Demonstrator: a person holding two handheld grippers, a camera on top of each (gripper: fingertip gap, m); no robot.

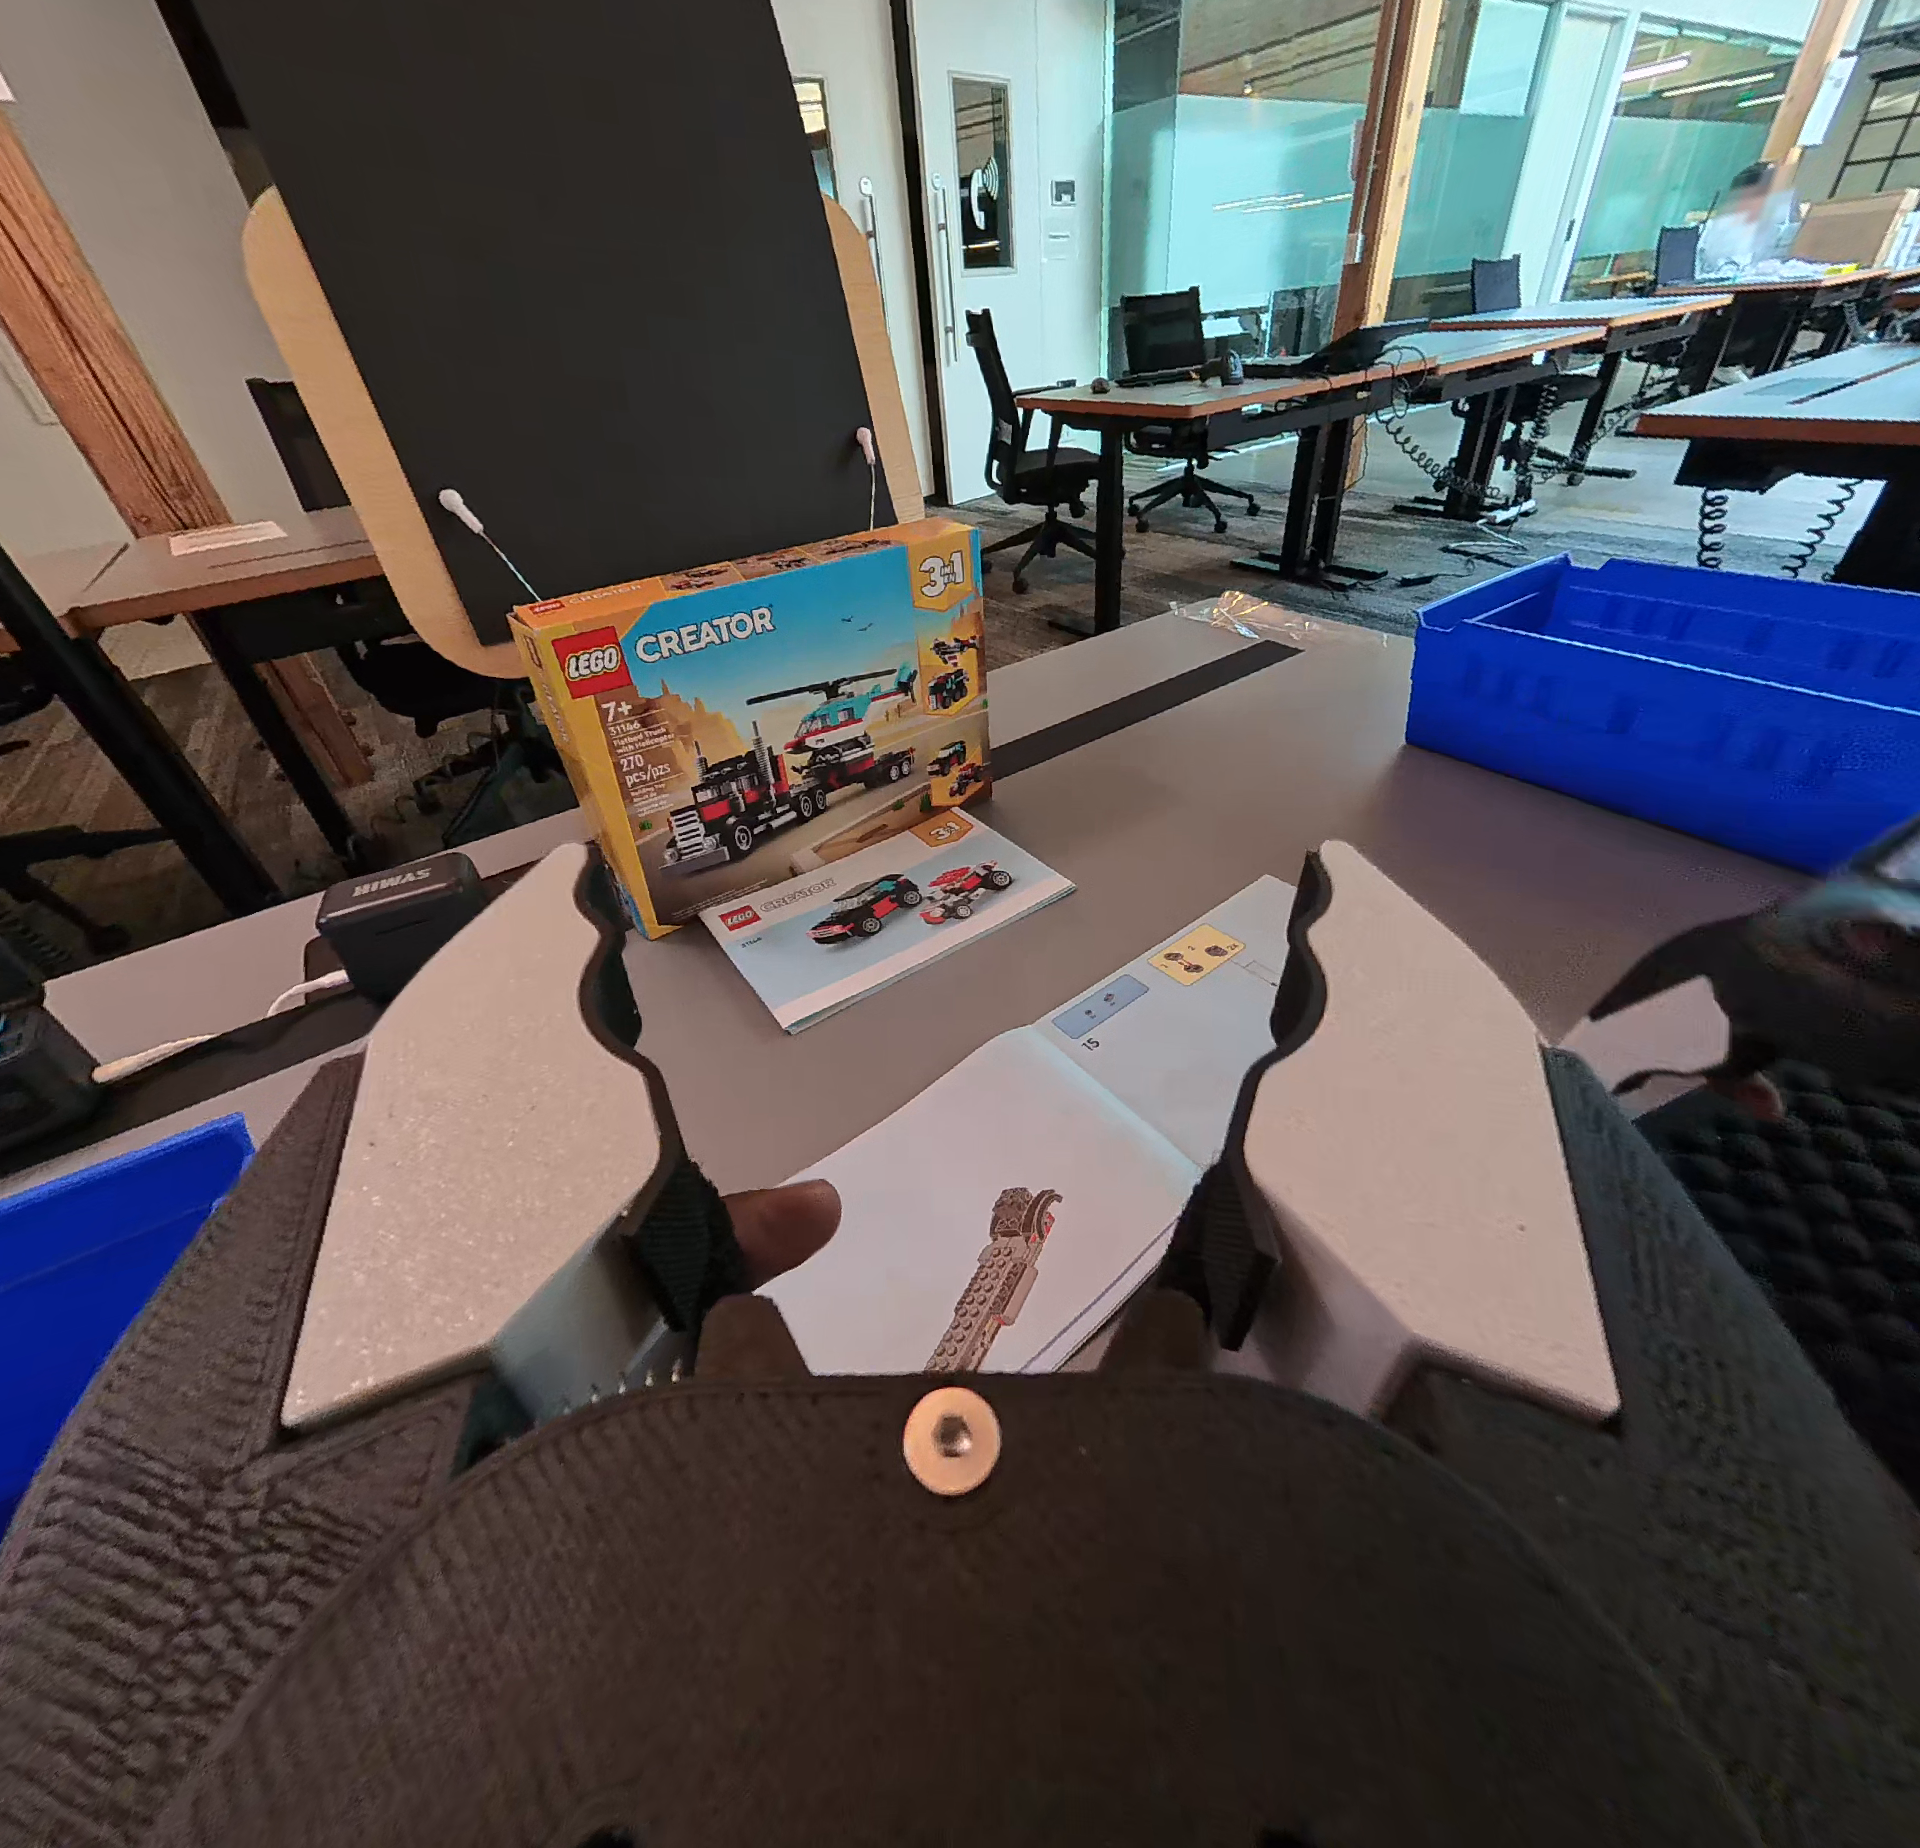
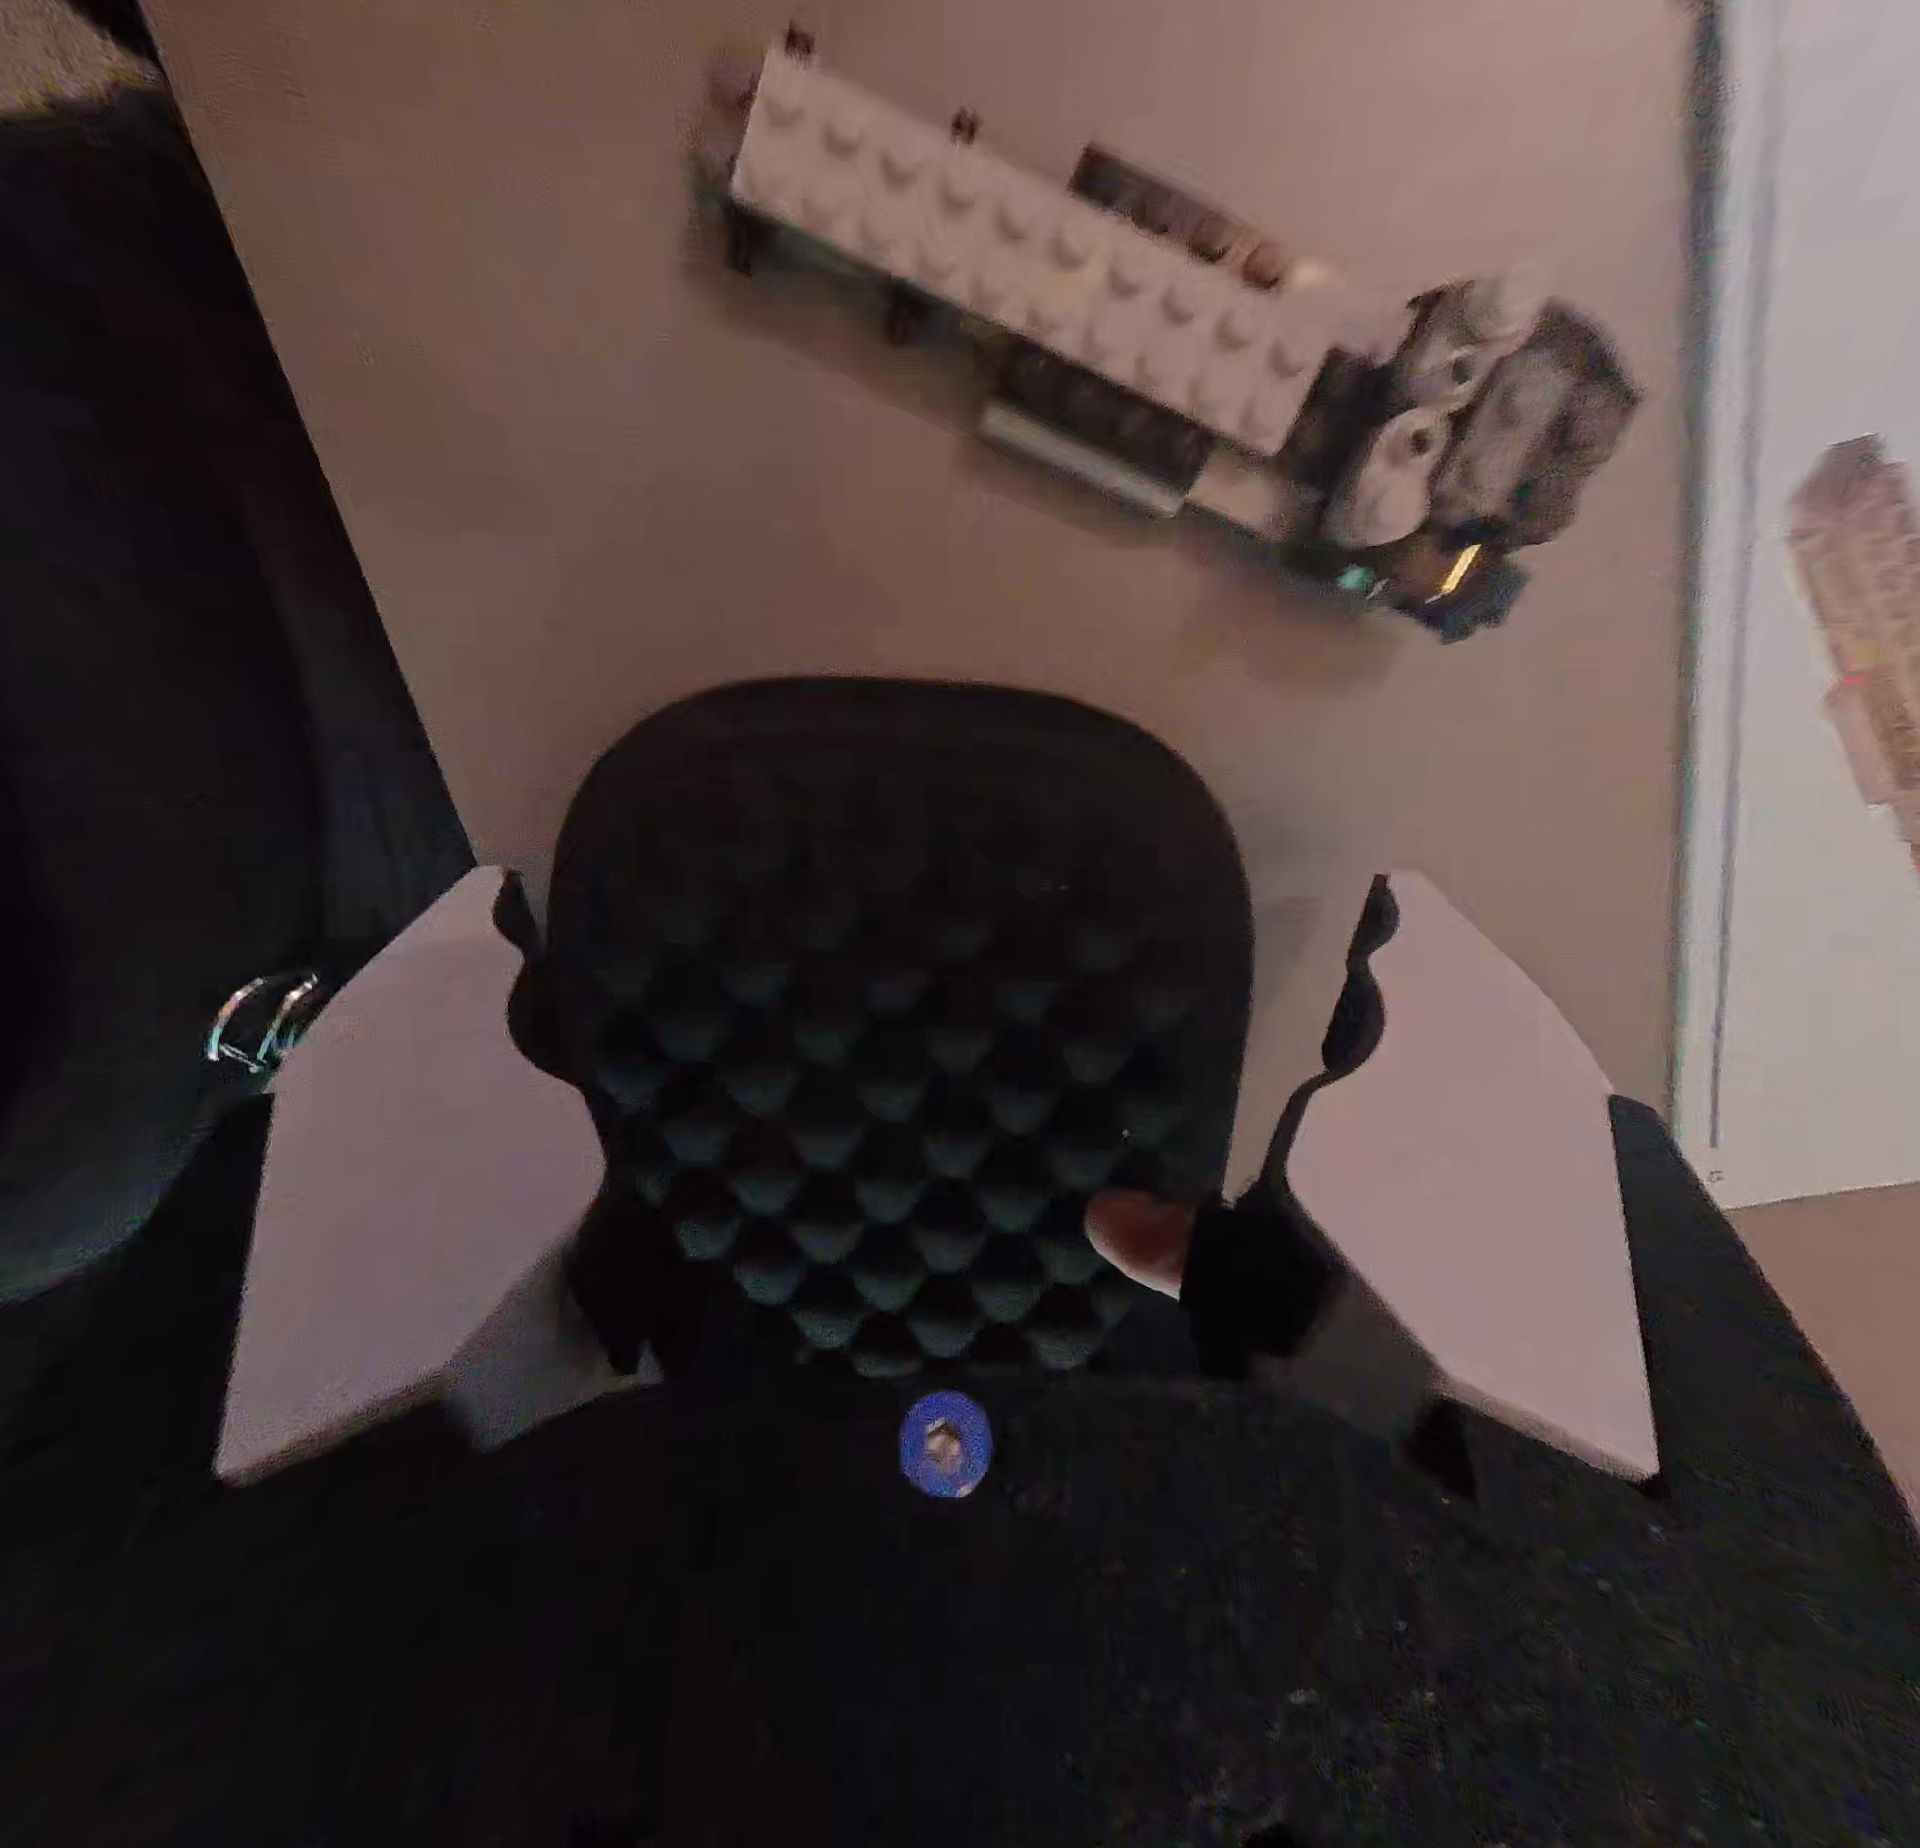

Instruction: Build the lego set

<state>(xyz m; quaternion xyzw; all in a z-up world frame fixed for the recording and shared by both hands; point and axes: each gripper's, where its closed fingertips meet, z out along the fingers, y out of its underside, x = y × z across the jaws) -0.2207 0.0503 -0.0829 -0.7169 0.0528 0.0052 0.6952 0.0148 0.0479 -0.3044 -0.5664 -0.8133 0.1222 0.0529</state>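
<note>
A partly built lego model (image 2: pixel 1143 323), a long grey studded chassis with a dark block at one end, lies on the table beyond my right gripper (image 2: pixel 940 905). That gripper is open and empty, and the view is blurred. My left gripper (image 1: pixel 951 884) is open and empty above the open instruction booklet (image 1: pixel 1039 1154), which also shows at the right edge of the right wrist view (image 2: pixel 1818 655). The lego box (image 1: pixel 758 718) stands upright behind a closed booklet (image 1: pixel 883 925). The right gripper shows blurred at the right edge of the left wrist view (image 1: pixel 1787 977).
A blue bin (image 1: pixel 1673 697) sits at the back right of the grey table (image 1: pixel 1195 759), and another blue bin (image 1: pixel 94 1268) is at the near left. A black charger (image 1: pixel 400 915) with a white cable lies at the left. A black scale-patterned part (image 2: pixel 894 1019) fills the gap between the right fingers.
</note>
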